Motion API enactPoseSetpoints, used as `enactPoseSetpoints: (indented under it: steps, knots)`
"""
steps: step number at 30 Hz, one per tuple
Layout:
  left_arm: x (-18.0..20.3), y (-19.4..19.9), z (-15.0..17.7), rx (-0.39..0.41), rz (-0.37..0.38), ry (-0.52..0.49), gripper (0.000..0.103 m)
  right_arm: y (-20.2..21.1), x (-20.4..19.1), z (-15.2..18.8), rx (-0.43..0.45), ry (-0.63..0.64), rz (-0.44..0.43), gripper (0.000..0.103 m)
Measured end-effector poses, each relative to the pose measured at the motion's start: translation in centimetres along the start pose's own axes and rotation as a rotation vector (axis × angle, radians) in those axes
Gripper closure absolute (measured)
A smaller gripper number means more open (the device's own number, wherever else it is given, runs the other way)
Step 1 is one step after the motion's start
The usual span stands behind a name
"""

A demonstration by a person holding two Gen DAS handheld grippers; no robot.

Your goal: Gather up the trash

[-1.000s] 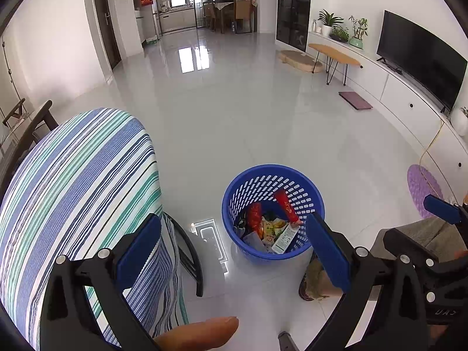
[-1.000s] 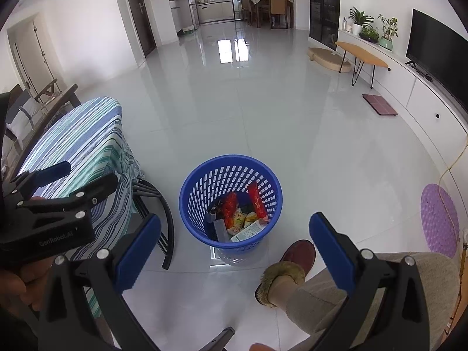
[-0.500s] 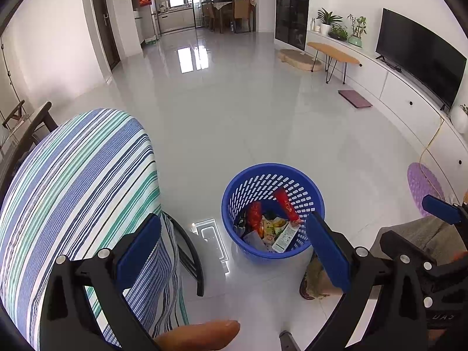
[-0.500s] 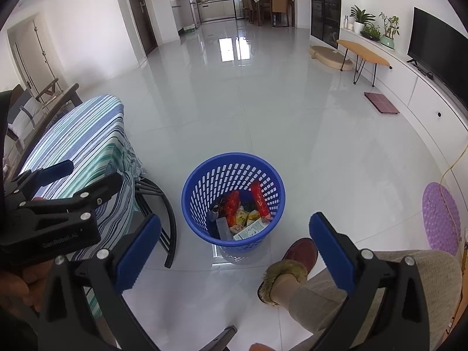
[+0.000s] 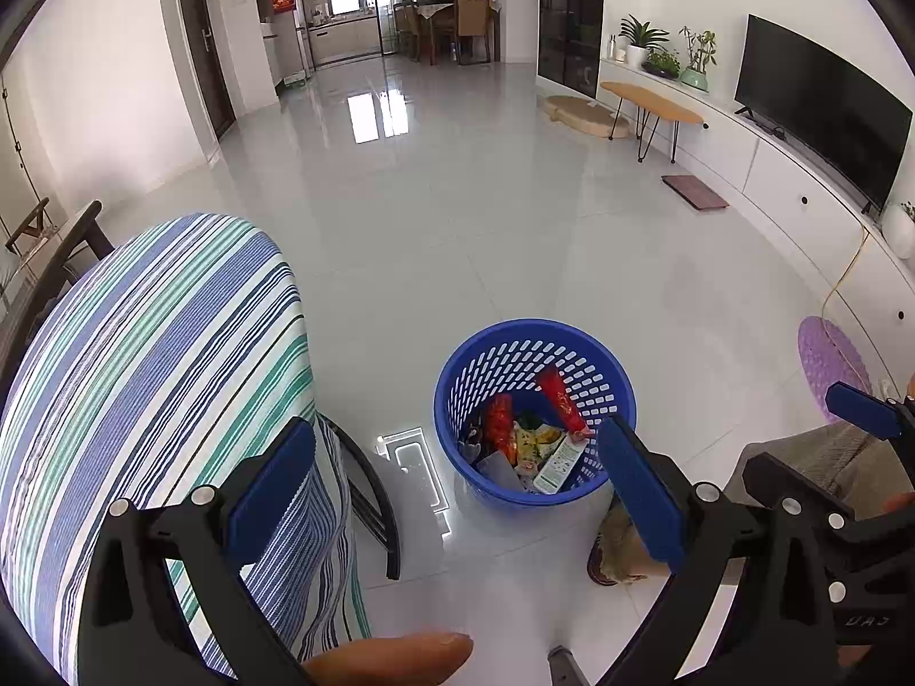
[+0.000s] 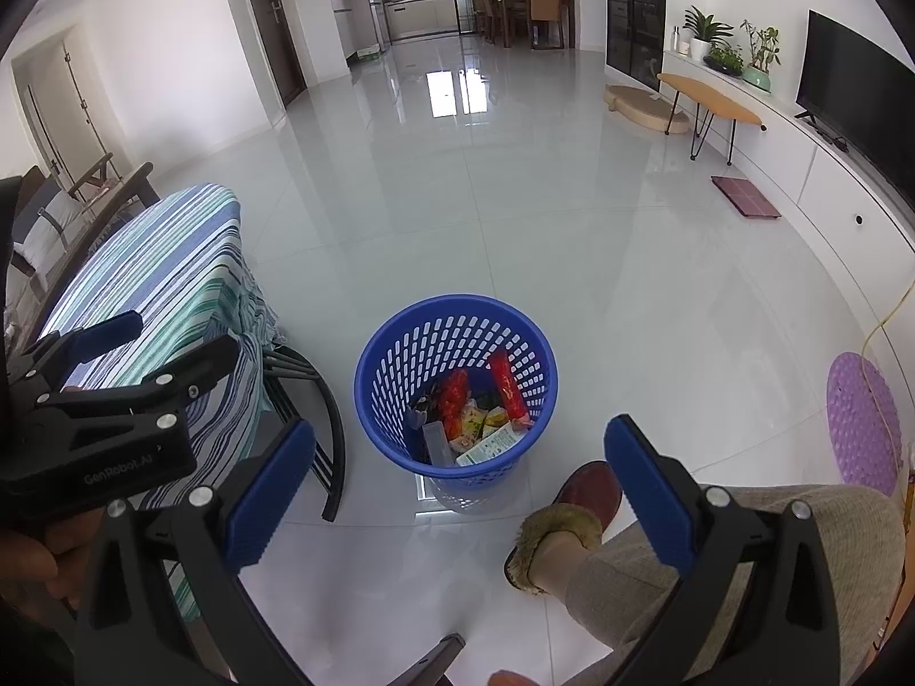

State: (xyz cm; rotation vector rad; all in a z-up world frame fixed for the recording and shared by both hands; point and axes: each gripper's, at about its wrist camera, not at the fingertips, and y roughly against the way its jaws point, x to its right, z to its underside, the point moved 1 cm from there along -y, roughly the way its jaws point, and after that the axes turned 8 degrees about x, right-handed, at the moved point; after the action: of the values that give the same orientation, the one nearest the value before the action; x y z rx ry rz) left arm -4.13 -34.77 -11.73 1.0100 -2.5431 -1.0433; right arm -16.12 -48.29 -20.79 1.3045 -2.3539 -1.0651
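Observation:
A blue perforated trash basket (image 5: pixel 457 400) (image 6: pixel 377 400) stands on the glossy floor. It holds red wrappers (image 5: pixel 557 400) (image 6: pixel 506 386), a white-and-green carton (image 5: pixel 557 457) (image 6: pixel 492 449) and other packets. My left gripper (image 5: pixel 452 440) hovers open and empty, above and short of the basket. My right gripper (image 6: pixel 457 434) is also open and empty, at a similar height just in front of the basket. Each gripper shows at the edge of the other's view.
A table under a striped cloth (image 5: pixel 143 343) (image 6: pixel 160 263) stands left of the basket, with curved black legs (image 6: pixel 334 434). A person's slippered foot (image 6: pixel 589 491) rests right of the basket. A purple mat (image 6: pixel 863 423), a bench (image 6: pixel 709 100) and a TV cabinet line the right wall.
Almost nothing differs. Both cameras have drifted very slightly, and both grippers stay open and empty.

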Motion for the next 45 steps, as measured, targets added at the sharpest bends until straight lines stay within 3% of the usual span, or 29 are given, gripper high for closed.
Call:
enactPoseSetpoints:
  steps: [45]
  knots:
    - [-0.83,-0.36,0.69,0.001,-0.013,-0.023,0.006,-0.25,0.69,0.27,-0.015,-0.017,0.021,0.005]
